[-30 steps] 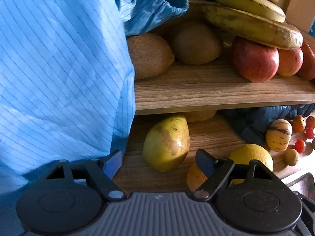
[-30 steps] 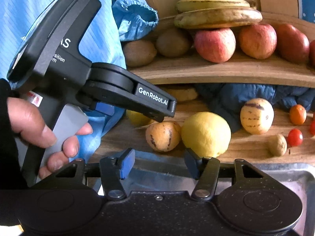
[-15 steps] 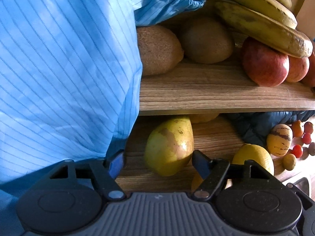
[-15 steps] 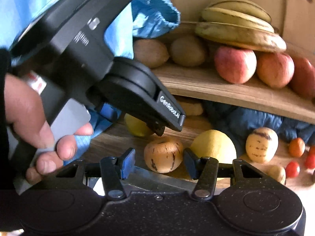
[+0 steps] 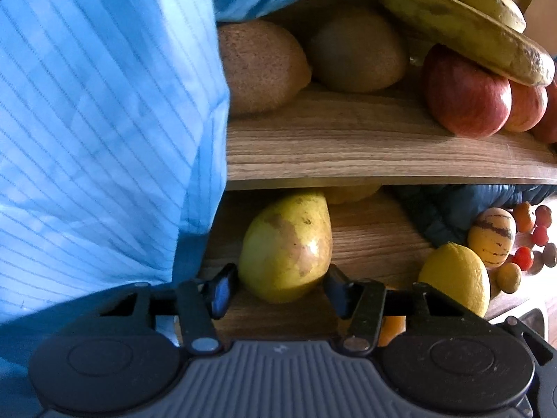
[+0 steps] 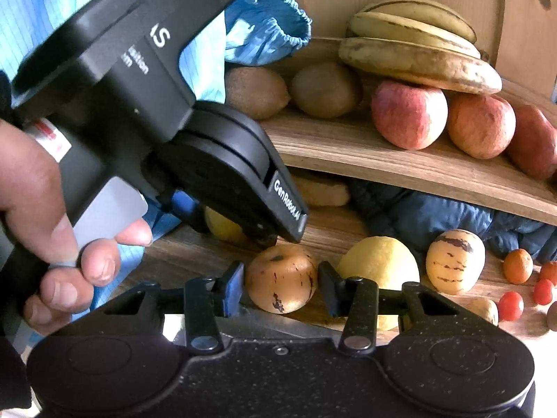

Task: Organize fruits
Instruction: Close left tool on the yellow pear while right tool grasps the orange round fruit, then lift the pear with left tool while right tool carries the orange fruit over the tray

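A yellow-green pear (image 5: 287, 245) with brown patches lies on the lower wooden board under the shelf. My left gripper (image 5: 278, 289) is open, its fingers on either side of the pear's near end, close to it. In the right wrist view the left gripper body (image 6: 195, 146) reaches over the pear (image 6: 222, 224). My right gripper (image 6: 278, 287) is open around an orange speckled round fruit (image 6: 282, 280), with small gaps on both sides. A yellow lemon (image 6: 381, 264) lies just right of it.
The wooden shelf (image 5: 365, 146) carries two kiwis (image 5: 261, 66), red apples (image 5: 466, 94) and bananas (image 5: 463, 24). A striped yellow melon (image 6: 454, 261), a small orange (image 6: 518, 265), cherry tomatoes (image 6: 510, 306) and dark blue cloth (image 6: 417, 209) lie below. A blue sleeve (image 5: 104, 122) fills the left. A metal tray edge (image 5: 532, 317) shows.
My left gripper has moved forward until its fingers flank the pear. My right gripper has moved forward and left until its fingers flank the orange speckled fruit.
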Tool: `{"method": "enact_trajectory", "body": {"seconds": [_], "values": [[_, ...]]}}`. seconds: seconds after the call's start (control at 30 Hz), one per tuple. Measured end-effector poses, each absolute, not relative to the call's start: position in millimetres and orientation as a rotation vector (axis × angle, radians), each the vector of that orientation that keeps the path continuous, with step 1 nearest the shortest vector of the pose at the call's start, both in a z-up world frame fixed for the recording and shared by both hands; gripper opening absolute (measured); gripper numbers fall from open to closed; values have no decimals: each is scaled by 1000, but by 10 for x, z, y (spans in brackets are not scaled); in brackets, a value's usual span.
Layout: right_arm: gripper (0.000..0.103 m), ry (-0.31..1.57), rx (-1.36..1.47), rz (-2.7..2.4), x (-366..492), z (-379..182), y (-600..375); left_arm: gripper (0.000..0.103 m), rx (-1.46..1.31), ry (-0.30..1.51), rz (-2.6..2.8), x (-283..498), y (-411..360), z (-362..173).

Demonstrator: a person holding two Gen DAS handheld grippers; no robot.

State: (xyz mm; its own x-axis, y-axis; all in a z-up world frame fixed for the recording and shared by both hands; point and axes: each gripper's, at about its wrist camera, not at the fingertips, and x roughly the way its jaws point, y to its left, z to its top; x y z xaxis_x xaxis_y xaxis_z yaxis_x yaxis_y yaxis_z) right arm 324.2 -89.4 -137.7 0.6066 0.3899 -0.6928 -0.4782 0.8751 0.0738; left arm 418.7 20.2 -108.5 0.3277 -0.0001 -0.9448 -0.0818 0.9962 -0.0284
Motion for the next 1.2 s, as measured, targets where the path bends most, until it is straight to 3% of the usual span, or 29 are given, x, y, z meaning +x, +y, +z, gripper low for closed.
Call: {"method": "enact_trajectory", "body": {"seconds": [1.2], "values": [[47,723,-135,512,2629,-1111,-1234,54,-136,1178,32,3549,88,-856]]}}
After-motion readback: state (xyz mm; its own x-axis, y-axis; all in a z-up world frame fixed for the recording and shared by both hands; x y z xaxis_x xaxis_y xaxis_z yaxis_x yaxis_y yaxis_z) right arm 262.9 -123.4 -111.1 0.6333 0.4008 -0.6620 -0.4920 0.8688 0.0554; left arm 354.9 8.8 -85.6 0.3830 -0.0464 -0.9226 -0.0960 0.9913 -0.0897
